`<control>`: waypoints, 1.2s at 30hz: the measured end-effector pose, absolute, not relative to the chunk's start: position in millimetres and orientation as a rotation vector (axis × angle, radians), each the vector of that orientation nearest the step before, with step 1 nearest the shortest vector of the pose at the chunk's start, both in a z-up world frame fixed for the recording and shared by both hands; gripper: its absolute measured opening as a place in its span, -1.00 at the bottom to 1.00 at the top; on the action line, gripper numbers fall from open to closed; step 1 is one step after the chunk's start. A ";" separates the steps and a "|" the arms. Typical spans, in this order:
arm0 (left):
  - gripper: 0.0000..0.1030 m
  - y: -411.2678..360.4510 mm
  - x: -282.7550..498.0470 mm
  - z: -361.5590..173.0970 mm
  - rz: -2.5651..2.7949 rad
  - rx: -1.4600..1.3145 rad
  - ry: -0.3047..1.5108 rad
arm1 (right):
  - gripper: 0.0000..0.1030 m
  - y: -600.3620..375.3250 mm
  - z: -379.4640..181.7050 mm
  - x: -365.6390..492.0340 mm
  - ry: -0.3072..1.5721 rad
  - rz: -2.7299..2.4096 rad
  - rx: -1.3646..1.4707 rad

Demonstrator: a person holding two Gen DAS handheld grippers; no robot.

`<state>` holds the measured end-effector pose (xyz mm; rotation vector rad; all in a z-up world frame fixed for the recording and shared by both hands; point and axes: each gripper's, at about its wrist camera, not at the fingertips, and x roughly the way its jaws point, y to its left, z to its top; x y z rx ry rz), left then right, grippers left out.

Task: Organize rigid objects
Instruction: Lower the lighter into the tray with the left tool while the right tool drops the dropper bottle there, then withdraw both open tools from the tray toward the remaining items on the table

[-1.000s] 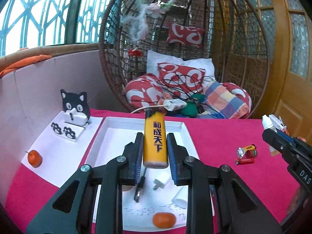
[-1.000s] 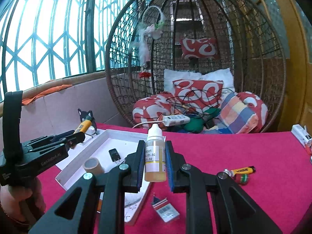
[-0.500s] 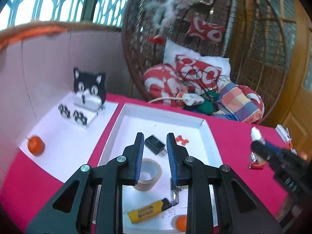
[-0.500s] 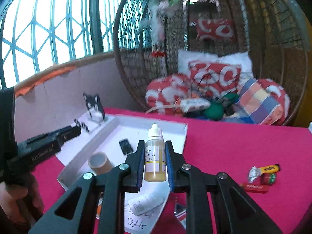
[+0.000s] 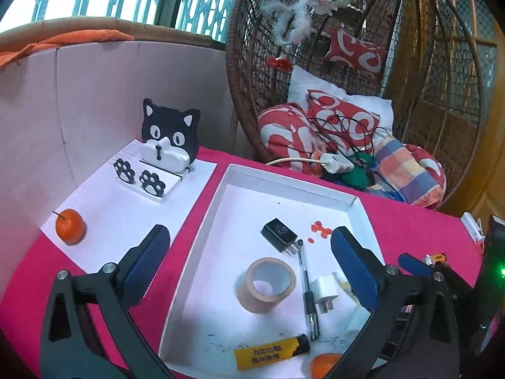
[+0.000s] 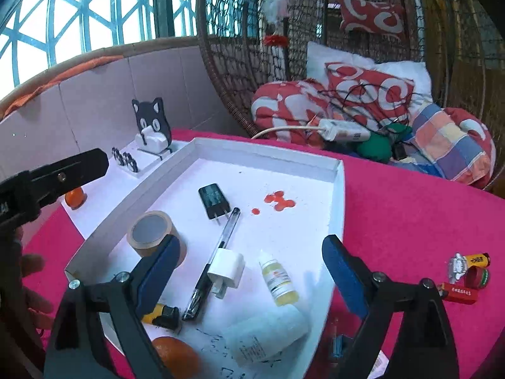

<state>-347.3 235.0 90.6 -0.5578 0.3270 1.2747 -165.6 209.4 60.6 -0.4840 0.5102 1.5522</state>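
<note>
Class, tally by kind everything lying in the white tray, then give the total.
Plug adapters: 2
Tape roll: 1
Pen: 1
Dropper bottle: 1
Yellow tube: 1
Orange: 1
White container: 1
Total: 8

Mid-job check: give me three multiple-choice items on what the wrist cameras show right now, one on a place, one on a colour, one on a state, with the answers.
1. Where does the dropper bottle lie?
A. In the white tray
B. On the red cloth by the lighters
C. Beside the cat-shaped stand

2. What colour is the plug adapter nearest the pen's far end?
A. White
B. Black
C. Yellow

3. How do the right gripper's jaws stand?
A. Clamped on the bottle
B. Clamped on the tape roll
C. Apart, gripping nothing

Answers:
1 A, the bottle rests on the tray floor next to the white plug adapter.
2 B, a black adapter sits at the pen's far tip.
3 C, the jaws are opening, wide of the bottle lying between them.
</note>
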 end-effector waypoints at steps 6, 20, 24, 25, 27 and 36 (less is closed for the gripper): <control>0.99 229.1 -333.9 97.5 1.242 -0.535 0.325 | 0.78 181.8 80.2 -95.8 0.508 1.433 -0.354; 0.99 182.9 -208.0 81.8 0.808 -0.378 0.580 | 0.77 157.1 35.2 86.7 0.774 1.027 -0.284; 0.99 172.3 -176.1 74.0 0.698 -0.361 0.648 | 0.49 170.5 26.3 81.7 0.777 1.033 -0.343; 0.99 170.5 -169.8 72.1 0.659 -0.358 0.668 | 0.34 171.7 23.6 82.7 0.790 1.036 -0.344; 0.99 165.9 -158.5 67.6 0.581 -0.339 0.712 | 0.33 171.5 20.1 86.3 0.808 1.048 -0.325; 0.99 157.4 -112.3 46.2 0.458 -0.194 0.916 | -0.19 148.8 22.6 96.0 0.811 1.122 -0.247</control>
